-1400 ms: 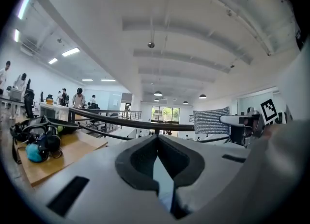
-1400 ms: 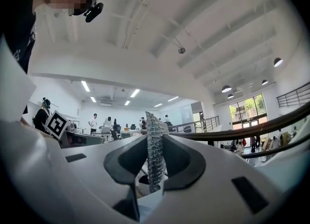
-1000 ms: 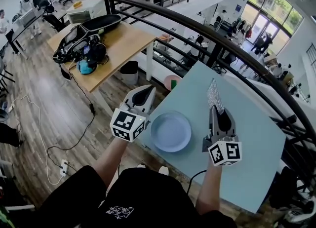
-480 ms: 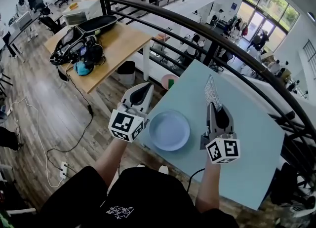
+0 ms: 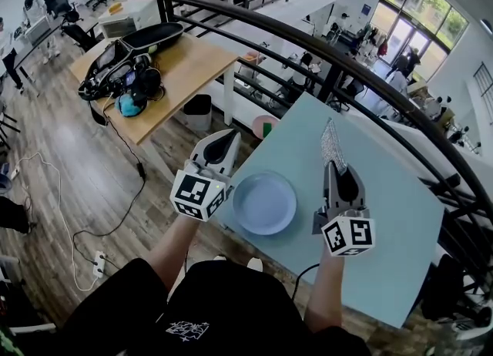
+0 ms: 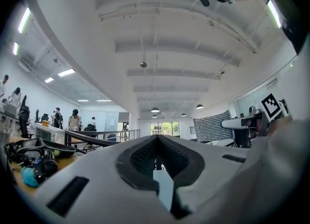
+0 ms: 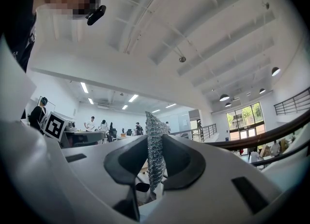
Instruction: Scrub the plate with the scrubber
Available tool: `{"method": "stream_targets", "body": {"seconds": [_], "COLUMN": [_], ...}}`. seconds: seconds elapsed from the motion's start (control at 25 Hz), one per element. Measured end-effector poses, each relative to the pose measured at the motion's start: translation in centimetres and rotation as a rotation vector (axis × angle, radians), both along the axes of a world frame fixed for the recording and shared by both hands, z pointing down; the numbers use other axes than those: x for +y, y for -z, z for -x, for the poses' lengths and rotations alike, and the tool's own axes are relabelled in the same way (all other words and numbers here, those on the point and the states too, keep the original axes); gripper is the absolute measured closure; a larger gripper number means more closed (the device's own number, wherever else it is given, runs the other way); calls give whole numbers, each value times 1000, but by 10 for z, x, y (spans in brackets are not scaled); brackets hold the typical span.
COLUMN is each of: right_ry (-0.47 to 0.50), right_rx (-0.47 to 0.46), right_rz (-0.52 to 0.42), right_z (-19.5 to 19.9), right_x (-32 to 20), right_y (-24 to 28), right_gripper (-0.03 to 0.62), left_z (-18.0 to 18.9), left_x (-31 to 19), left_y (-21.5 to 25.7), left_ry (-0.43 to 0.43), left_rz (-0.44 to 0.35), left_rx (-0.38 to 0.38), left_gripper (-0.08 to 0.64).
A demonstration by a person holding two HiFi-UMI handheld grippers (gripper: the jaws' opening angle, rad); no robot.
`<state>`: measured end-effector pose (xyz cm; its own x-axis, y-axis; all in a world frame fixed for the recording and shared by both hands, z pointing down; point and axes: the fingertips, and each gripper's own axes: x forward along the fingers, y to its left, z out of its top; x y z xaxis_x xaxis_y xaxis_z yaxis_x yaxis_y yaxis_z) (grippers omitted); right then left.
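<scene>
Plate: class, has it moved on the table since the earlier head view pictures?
No. The plate sits just as close as before to the near left edge of the table; the whole view shifted slightly, not the plate.

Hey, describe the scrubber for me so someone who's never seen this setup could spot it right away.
Find the pale blue table beside the dark railing. To the right of the round blue plate on it, the right claw is shut on the scrubber, which pokes out past its tips. It is the only silvery, glittery mesh strip there.
</scene>
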<state>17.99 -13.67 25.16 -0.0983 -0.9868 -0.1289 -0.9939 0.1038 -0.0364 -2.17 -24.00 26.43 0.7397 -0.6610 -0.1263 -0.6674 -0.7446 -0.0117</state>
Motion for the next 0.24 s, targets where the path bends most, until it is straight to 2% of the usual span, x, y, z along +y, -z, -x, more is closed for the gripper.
{"method": "stream_targets", "body": {"seconds": [0.24], "right_ry": [-3], "right_rx": [1], "right_rz": [2], "right_z": [-1], "right_x": [-2], "right_y": [-1], "right_gripper": [505], "left_z": [-3], "left_x": [-2], "left_y": [-3], "left_ry": [-6], "left_rz": [10], "left_rx": [-4], "left_gripper": [552]}}
